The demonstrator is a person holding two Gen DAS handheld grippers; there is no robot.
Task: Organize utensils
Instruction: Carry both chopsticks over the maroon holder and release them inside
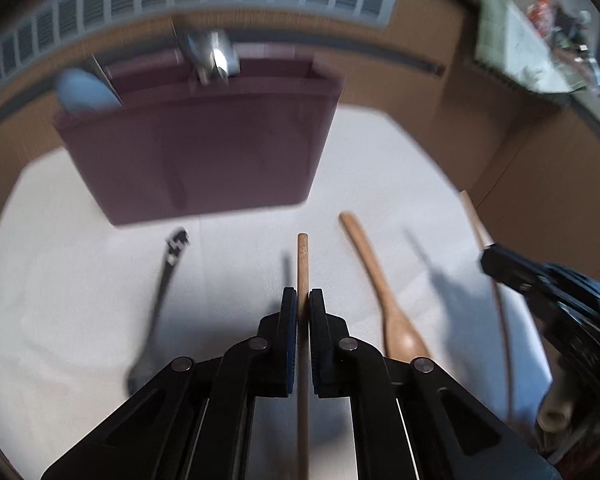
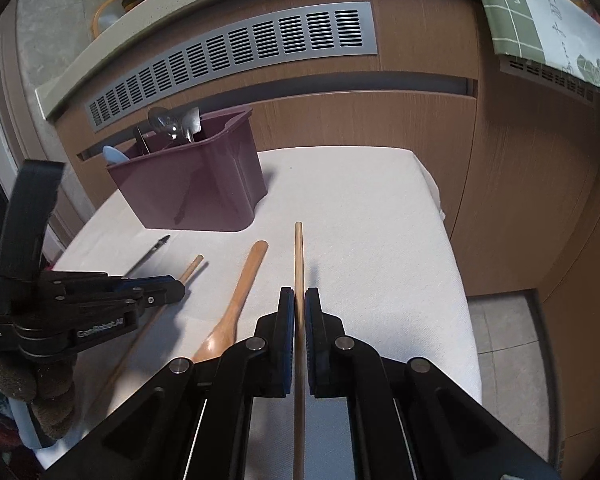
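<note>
Utensil sort: one chopstick clamped in each gripper, bin ahead.

Left gripper [image 1: 303, 300] is clamped on a chopstick [image 1: 302, 256]; right gripper [image 2: 299, 300] is clamped on the second chopstick [image 2: 299, 256]. Both sticks point toward the maroon bin [image 2: 196, 184], which stands upright on the white cloth [image 2: 360, 208] and already holds metal cutlery. A wooden spoon [image 2: 236, 300] and a dark fork [image 1: 168, 264] lie on the cloth between grippers and bin. Advice: lift each stick clear, tip it upright over an open compartment, and release only when its end is below the rim.

Two chopsticks [image 2: 299, 256], one wooden spoon [image 2: 236, 304], perhaps.
</note>
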